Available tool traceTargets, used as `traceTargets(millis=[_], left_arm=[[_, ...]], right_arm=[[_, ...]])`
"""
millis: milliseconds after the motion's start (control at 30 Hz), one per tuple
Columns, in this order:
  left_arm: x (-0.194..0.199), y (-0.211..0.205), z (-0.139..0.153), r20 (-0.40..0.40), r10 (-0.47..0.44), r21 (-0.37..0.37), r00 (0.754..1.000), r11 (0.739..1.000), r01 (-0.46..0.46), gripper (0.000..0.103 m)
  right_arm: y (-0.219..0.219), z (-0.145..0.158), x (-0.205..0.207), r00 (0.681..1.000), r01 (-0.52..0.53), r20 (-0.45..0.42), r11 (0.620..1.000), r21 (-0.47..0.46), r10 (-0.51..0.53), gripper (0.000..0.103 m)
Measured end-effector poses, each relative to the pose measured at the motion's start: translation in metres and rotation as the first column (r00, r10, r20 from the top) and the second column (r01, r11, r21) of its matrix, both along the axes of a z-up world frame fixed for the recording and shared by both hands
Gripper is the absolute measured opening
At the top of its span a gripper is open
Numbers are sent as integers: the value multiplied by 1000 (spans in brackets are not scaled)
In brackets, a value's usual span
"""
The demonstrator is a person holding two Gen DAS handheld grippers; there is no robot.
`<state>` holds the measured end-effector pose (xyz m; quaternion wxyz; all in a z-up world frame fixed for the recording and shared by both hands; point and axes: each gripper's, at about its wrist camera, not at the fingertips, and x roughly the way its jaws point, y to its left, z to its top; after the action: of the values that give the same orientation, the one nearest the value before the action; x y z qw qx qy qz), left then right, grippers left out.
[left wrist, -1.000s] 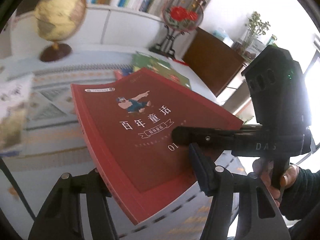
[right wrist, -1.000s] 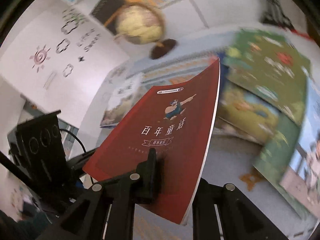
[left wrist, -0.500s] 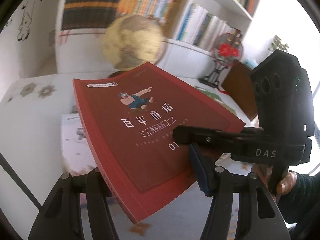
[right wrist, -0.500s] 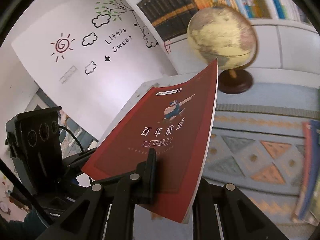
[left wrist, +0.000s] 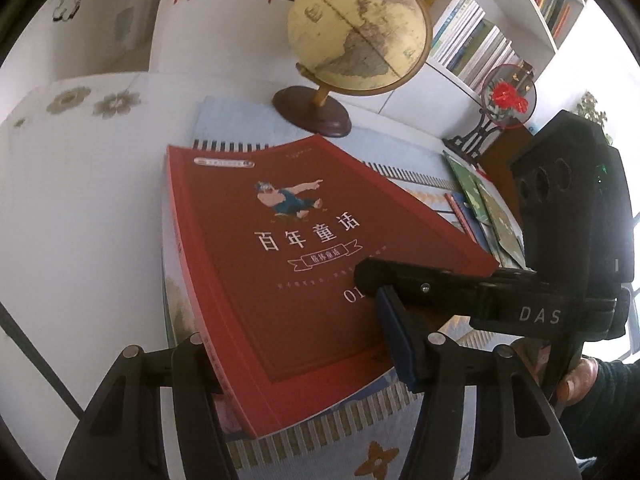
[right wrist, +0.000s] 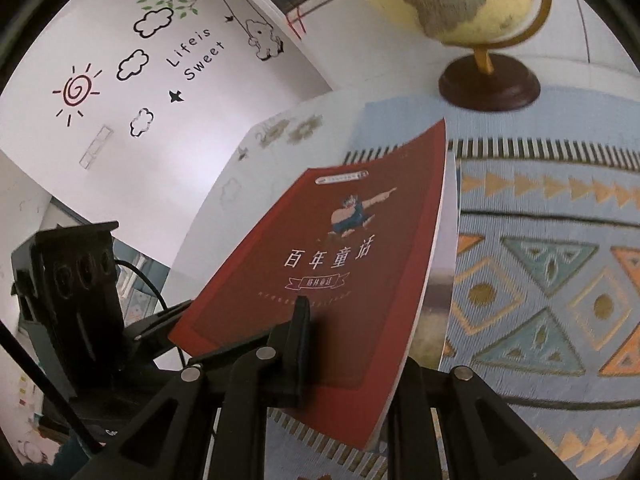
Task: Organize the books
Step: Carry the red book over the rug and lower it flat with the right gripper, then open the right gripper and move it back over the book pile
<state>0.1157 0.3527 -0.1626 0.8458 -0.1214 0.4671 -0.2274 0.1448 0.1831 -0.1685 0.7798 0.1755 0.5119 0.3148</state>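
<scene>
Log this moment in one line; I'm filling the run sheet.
task: organize books | held: red book | right claw: shut on cover edge | left claw: around spine corner | below: patterned mat, globe behind

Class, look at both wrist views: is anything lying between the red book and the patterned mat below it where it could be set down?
Yes. Under the red book another book lies on the patterned mat, its pale cover showing past the red book's edges in both views.
</scene>
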Motion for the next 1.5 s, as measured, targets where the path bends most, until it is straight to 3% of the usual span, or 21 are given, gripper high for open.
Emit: traceTargets(millis=[167,267,433,533,633,733,867,1033,1233,1500], left_arm=[[-5,3,-14,-49,22,12,999,1000,-21,56],[-10,9,-26,-104,67,44,992,997,-63,59],[-27,25,-16,-109,173,106,979,981,-161,70],[-41,25,-5,-120,242,200,963,956,-216,72],[-63,11,19,-82,290,294,953,921,-255,72],[-83,-13,44,-36,307,367,951,889,-274,72],[-104,-56,75,20,291,420,957,866,-272,72],[-127,-118,112,72,248,404,966,878,-256,72],[-142,-193,136,104,184,384,977,899,-210,72],[-160,-290,150,134,66,364,989,925,-110,72]], right_arm=[[1,-11,-4,998,-2,-57,1000,-15,2,20],[6,-23,-5,993,-28,-120,999,-40,23,31],[5,-29,-9,981,-93,-177,993,-70,80,40],[-5,-21,-26,978,-147,-169,977,-154,121,41],[-21,-13,-47,981,-159,-146,961,-228,128,41],[-51,0,-73,987,-139,-117,961,-239,114,41],[-88,21,-97,993,-99,-82,963,-252,80,41],[-146,63,-123,1000,-5,22,964,-268,11,42],[-215,104,-154,990,121,98,960,-254,-99,46],[-310,119,-199,963,266,108,940,-214,-248,47]])
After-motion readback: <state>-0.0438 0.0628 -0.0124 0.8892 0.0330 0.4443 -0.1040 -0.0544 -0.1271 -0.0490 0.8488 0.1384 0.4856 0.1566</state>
